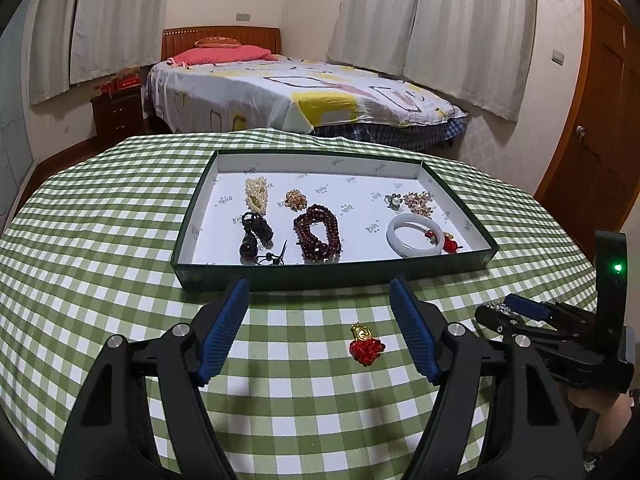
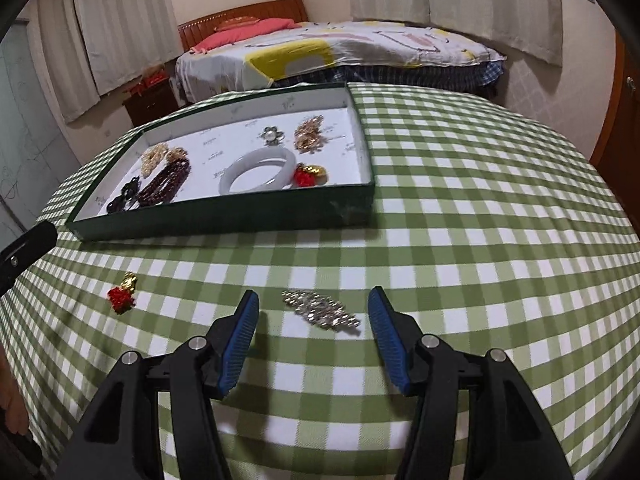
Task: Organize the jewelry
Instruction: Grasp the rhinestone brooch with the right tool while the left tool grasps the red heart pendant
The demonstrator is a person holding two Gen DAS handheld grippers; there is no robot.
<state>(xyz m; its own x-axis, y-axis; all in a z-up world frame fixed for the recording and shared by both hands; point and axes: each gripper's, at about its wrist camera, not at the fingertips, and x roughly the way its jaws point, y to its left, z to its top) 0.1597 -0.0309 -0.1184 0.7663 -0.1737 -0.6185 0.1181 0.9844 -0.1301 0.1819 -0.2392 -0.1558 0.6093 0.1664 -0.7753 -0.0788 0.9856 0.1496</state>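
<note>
Noting positions: we hold both tools above the green-checked tablecloth point(image 2: 480, 208).
Left gripper point(image 1: 320, 332): jaws spread wide, holding nothing; the red-and-gold charm point(image 1: 366, 344) lies on the cloth between its blue pads point(image 1: 224, 332), nearer the right one, touching neither.
Right gripper point(image 2: 312, 340): jaws equally wide, empty; the silver rhinestone brooch point(image 2: 320, 310) lies just ahead between the fingertips.
Tray point(image 2: 224, 220): shallow dark-green box, low walls, well back from our edge of the table.
Tray contents: white bangle point(image 2: 258, 172), dark red bead bracelet point(image 1: 318, 234), black beads point(image 1: 256, 236), pearl pieces.
Open room: we see bare cloth right of the tray.
Writing: small repeated print on the tray lining, too small to read.
</note>
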